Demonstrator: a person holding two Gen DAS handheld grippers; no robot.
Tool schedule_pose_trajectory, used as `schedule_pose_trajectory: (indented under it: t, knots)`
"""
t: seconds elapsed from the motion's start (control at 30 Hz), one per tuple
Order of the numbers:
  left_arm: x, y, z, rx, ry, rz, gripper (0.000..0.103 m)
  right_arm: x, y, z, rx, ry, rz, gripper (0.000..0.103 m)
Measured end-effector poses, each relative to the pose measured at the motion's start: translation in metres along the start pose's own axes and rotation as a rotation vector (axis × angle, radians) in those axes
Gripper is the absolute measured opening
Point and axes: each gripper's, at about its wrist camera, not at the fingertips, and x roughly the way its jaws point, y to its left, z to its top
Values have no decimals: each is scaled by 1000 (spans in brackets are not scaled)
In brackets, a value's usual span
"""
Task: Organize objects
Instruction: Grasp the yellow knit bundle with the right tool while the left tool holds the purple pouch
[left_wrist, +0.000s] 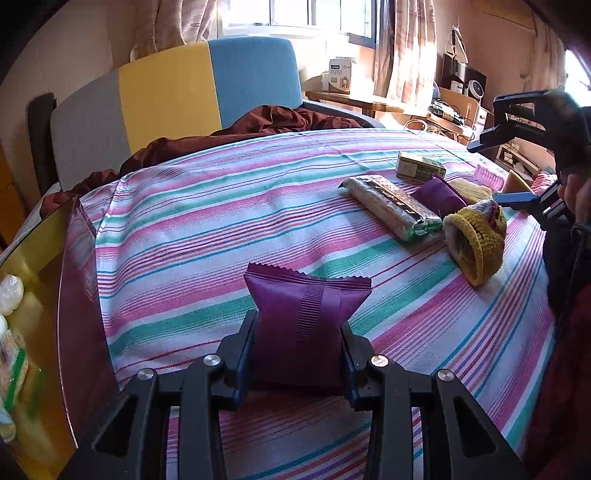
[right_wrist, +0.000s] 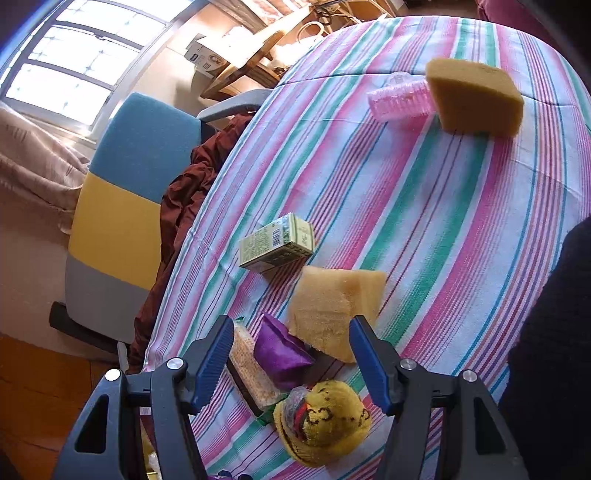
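My left gripper (left_wrist: 298, 334) is shut on a purple snack packet (left_wrist: 304, 317), held above the striped tablecloth (left_wrist: 221, 206). Beside it at the left stands an open box (left_wrist: 79, 314) with a gold inside and several wrapped snacks in it. My right gripper (right_wrist: 291, 354) hangs open over a cluster of items: a second purple packet (right_wrist: 280, 350), a long cracker pack (right_wrist: 253, 373), a yellow knitted toy (right_wrist: 325, 421) and a pale sponge (right_wrist: 332, 306). Nothing is between its fingers. In the left wrist view the right gripper (left_wrist: 517, 166) shows at the right edge.
A small green carton (right_wrist: 277, 242) lies mid-table. A pink ribbed container (right_wrist: 400, 98) and a darker sponge (right_wrist: 476, 98) sit at the far end. A blue, yellow and grey chair (left_wrist: 166, 96) with a brown cloth (left_wrist: 258, 122) stands behind the table. A dark sleeve (right_wrist: 554, 350) is at the right.
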Motion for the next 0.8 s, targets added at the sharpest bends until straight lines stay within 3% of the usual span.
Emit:
schedule_pose_trajectory:
  t: [0.17,0.4,0.5,0.57,0.73,0.8]
  knots:
    - [0,0,0,-1,-1,-1,40,14,22,-7,-133,66,-10,64]
    - [0,2,0,-10,-2,-12,40,19,22,-10,-139,91,-11,60]
    - [1,1,0,-7,-3,-9,40,23,16,-9,-109,102,-80,60]
    - [1,2,0,-10,-4,-13,40,25,12,-9,-92,114,-76,60]
    - [1,3,-1,-14,-6,-17,41,40,24,-22,-169,214,-130,60]
    - [1,3,-1,-13,-6,-18,41,38,29,-27,-211,209,-160,60]
